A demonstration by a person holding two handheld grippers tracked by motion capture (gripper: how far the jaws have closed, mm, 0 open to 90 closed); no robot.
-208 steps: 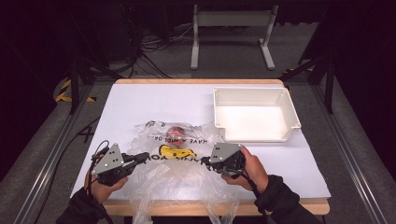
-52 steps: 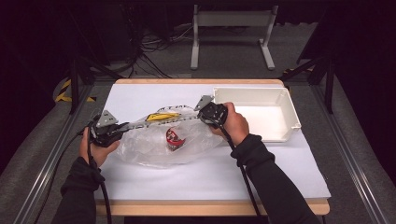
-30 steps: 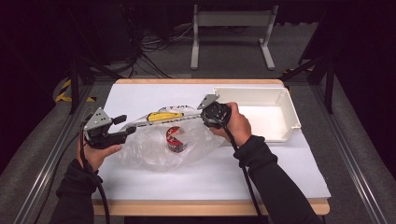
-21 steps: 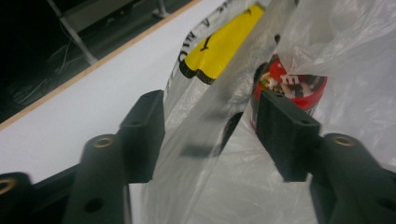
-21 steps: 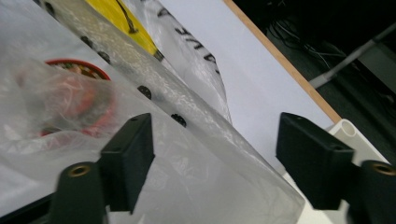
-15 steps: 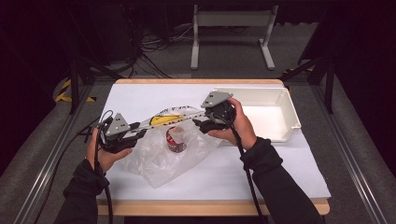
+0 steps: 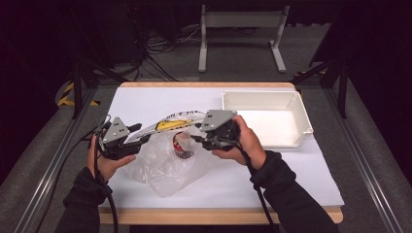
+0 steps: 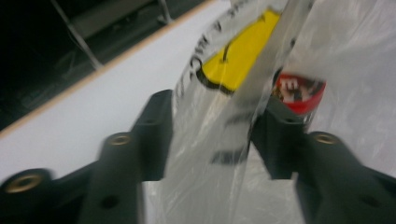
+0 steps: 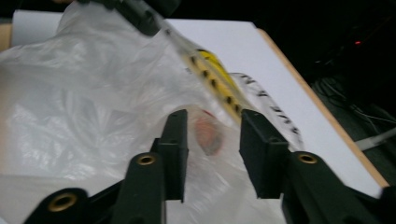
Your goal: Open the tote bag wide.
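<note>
Left hand-held gripper [image 7: 138, 139] jaws reopening around plastic bag [image 7: 170, 162], right hand-held gripper [image 7: 197, 139] narrowing, raised since earlier, grip unclear

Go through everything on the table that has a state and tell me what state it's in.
Plastic bag: lifted by its upper edge, lower part on the table.
Red can: inside the bag.
White bin: empty, upright.
Left gripper: jaws apart, bag film between them.
Right gripper: jaws apart at the bag.

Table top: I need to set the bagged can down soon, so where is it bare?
Bare: the far strip of the table behind the plastic bag, the near right corner below the white tray, and the tray's floor. Crowded: centre-left, around bag and can.
</note>
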